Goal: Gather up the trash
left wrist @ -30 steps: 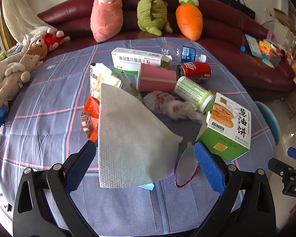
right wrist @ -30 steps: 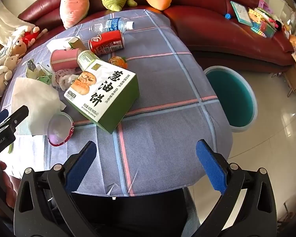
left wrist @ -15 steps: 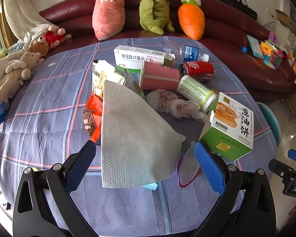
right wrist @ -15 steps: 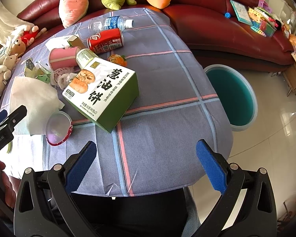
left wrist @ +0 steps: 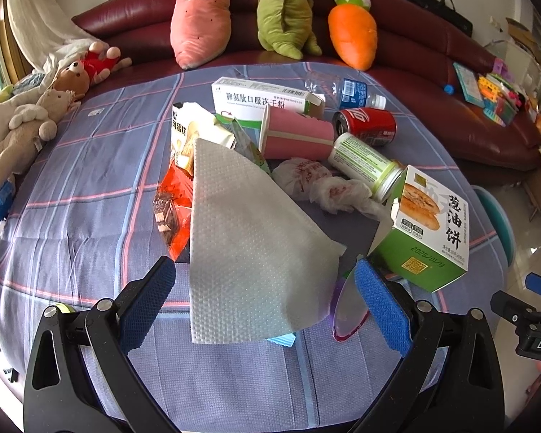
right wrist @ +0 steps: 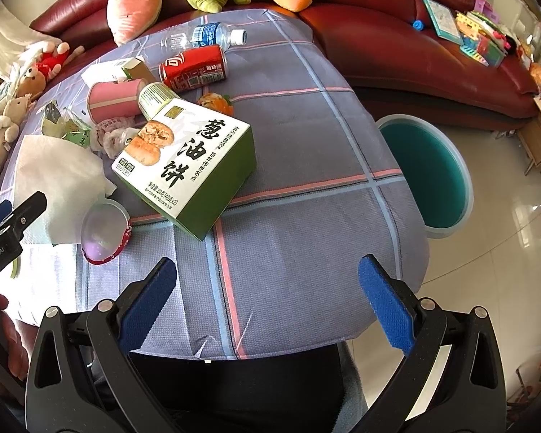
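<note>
Centrally, a white paper towel (left wrist: pixel 249 241) lies on the checked tablecloth (left wrist: pixel 90 195), between the spread, empty fingers of the left gripper (left wrist: pixel 265 297). Beside it sits a green box (right wrist: pixel 187 169). Right gripper (right wrist: pixel 267 297) likewise released, above the cloth's edge.
</note>
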